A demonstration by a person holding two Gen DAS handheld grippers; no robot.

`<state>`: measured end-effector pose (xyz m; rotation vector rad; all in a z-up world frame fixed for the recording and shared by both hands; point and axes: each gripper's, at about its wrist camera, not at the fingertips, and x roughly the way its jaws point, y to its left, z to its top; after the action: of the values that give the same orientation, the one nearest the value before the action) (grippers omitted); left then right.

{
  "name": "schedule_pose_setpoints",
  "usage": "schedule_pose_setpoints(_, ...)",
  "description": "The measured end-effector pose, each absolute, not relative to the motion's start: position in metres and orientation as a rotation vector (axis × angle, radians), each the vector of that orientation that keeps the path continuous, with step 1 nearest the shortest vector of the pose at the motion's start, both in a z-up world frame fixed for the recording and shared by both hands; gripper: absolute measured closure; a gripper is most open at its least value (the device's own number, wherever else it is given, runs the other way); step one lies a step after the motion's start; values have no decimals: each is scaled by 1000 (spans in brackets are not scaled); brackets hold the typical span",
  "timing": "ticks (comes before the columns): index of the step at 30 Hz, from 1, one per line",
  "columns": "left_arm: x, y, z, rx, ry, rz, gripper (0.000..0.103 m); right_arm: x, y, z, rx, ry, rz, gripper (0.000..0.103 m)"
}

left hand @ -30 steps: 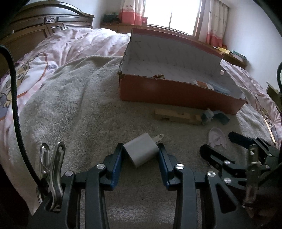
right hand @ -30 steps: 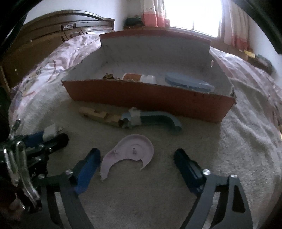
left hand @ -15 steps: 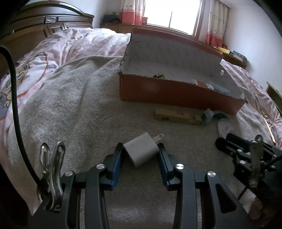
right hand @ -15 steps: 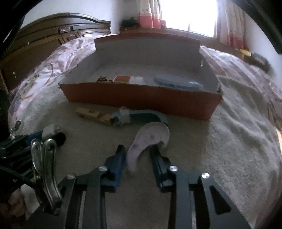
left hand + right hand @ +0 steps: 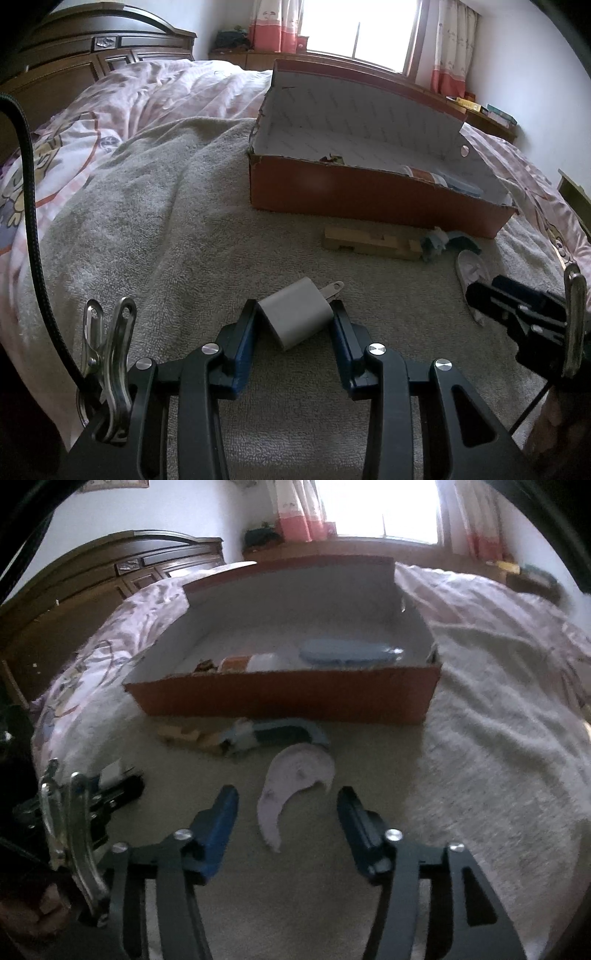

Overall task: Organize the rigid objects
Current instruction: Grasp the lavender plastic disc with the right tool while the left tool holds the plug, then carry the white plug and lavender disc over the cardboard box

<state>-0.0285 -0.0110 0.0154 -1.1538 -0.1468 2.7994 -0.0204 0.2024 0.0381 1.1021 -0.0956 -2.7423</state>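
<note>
Charger held, plate let go

Charger (image 5: 297,318) sits clamped in the left gripper (image 5: 295,328) above the bed's grey towel (image 5: 155,229). Toward the towel's right edge the right gripper (image 5: 287,814) is opening, its pads clear of the pale plate (image 5: 291,786) lying between them. The box (image 5: 288,698) stands behind.

A bed (image 5: 155,206) fills the room, spread with a grey towel-like blanket (image 5: 122,229) over a pink patterned quilt (image 5: 166,92). Behind the bed on its left stands a dark carved wooden headboard (image 5: 92,48). Beyond the far side of the bed a bright window (image 5: 354,33) lets in daylight, hung with white curtains banded in pink (image 5: 450,40). A low wooden ledge (image 5: 487,122) runs under the window with a few books on it. The walls (image 5: 524,66) are plain white.
</note>
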Motion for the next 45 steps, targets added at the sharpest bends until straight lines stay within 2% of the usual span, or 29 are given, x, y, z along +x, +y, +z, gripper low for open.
schedule_pose_setpoints(6, -28, -10, 16, -1151, -142, 2802, 65, -39, 200, 36, 1122, -49, -2762, 40)
schedule_pose_setpoints(10, -28, -10, 16, -1149, -139, 2803, 65, -41, 192, 31, 1120, 13, -2770, 36)
schedule_pose_setpoints(11, -28, -10, 17, -1147, -139, 2803, 65, -41, 190, 31, 1121, 39, -2778, 41)
schedule_pose_setpoints(12, -28, -10, 17, -1145, -140, 2802, 65, -39, 189, 31, 1119, 63, -2789, 51)
schedule_pose_setpoints(13, -28, -10, 17, -1144, -142, 2800, 65, -39, 189, 32, 1118, 71, -2798, 58)
schedule_pose_setpoints(14, -27, -10, 18, -1142, -143, 2799, 65, -38, 190, 32, 1118, 65, -2803, 60)
schedule_pose_setpoints(24, -23, -8, 34, -1102, -157, 2787, 65, -23, 208, 37, 1095, -105, -2746, 60)
schedule_pose_setpoints(33, -30, -10, 53, -1070, -175, 2783, 65, -18, 217, 48, 1056, -175, -2726, 60)
schedule_pose_setpoints(45, -64, 3, 89, -975, -93, 2775, 65, -25, 228, 76, 964, -233, -2732, 60)
